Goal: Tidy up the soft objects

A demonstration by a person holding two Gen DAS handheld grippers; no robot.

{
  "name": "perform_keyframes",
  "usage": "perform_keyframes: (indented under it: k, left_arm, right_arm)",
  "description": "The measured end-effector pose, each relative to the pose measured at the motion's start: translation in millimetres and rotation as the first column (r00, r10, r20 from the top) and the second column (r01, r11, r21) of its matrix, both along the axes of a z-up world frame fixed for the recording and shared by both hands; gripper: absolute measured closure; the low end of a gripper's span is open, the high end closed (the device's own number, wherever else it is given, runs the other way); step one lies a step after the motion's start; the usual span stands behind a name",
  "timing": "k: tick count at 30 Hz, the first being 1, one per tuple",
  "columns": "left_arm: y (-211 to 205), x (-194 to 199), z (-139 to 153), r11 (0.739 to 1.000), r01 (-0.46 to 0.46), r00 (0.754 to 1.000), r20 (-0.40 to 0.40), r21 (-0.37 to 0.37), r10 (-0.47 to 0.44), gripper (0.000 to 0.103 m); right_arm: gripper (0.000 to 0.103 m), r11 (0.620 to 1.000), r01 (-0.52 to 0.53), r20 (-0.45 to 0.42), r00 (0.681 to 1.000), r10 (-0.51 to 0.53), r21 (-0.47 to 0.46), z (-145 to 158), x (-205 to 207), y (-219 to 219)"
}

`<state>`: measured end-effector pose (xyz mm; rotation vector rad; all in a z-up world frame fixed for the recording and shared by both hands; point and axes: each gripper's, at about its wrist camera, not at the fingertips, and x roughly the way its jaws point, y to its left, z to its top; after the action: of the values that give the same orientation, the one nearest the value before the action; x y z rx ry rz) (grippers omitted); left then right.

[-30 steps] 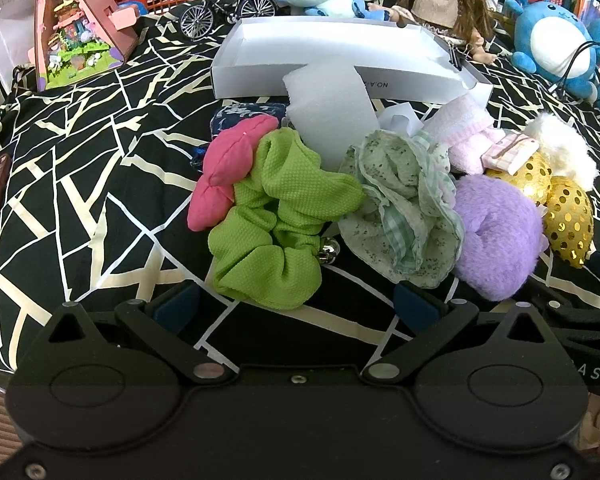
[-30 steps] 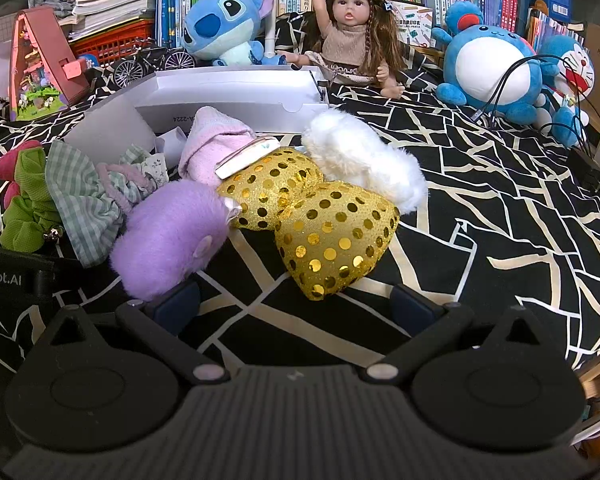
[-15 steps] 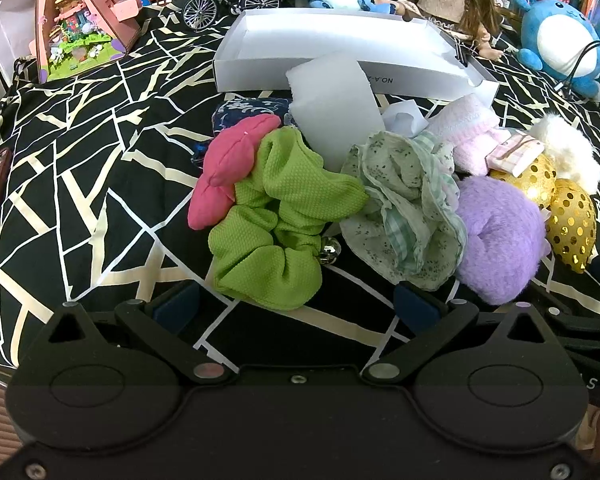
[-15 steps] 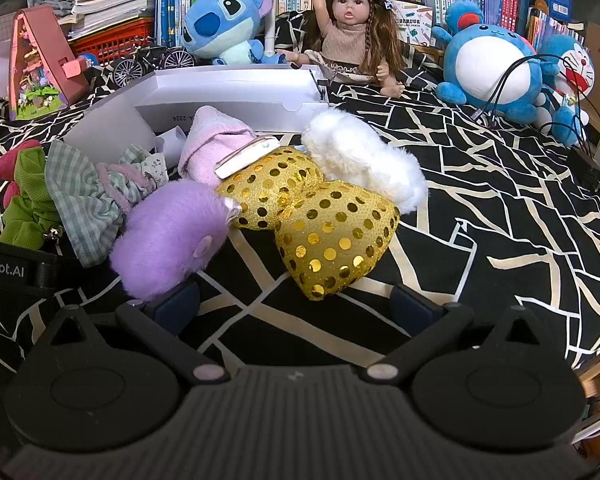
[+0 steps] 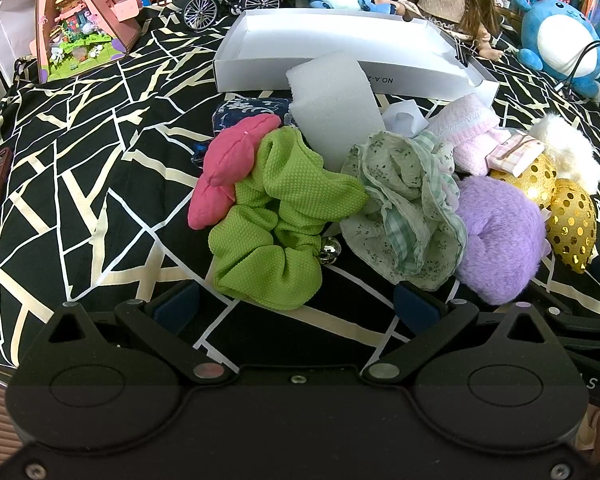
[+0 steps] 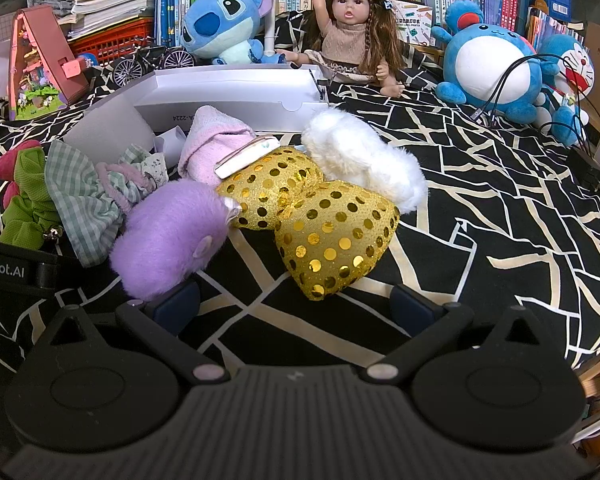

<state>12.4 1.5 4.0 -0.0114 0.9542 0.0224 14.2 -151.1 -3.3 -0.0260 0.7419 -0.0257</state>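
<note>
A pile of soft things lies on the black patterned cloth in front of a white box [image 5: 340, 40]. It holds a pink scrunchie [image 5: 224, 172], a green scrunchie [image 5: 284, 216], a floral checked scrunchie [image 5: 408, 208], a purple fluffy one [image 5: 496, 236], a gold sequin bow [image 6: 316, 220], a white fluffy one [image 6: 360, 156], a pale pink cloth [image 6: 216, 140] and a white foam piece [image 5: 336, 100]. My left gripper [image 5: 296, 306] is open and empty, just short of the green scrunchie. My right gripper [image 6: 296, 306] is open and empty, just short of the gold bow and the purple one [image 6: 168, 236].
Behind the box sit a Stitch plush [image 6: 220, 24], a doll [image 6: 352, 28], blue plush toys [image 6: 496, 64], a model bicycle [image 5: 232, 0] and a pink toy house [image 5: 76, 20]. Black cables [image 6: 512, 76] hang at the right. Bookshelves stand at the back.
The left wrist view has tipped down and risen slightly, so the box interior shows more. The right gripper and the pile have barely moved.
</note>
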Motion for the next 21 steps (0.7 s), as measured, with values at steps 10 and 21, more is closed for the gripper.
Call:
perform_keyframes:
  k: [10, 21]
  left_arm:
    - [-0.1, 0.3, 0.3, 1.000, 0.000, 1.000, 0.000, 0.000, 0.000, 0.000]
    - [2.5, -1.5, 0.9, 1.000, 0.015, 1.000, 0.018, -0.004, -0.014, 0.000]
  right_arm:
    - [0.000, 1.000, 0.001, 0.000, 1.000, -0.001, 0.000, 0.1, -0.3, 0.4]
    - [0.000, 1.000, 0.002, 0.038, 0.999, -0.003, 0.012, -4.1, -5.5, -1.7]
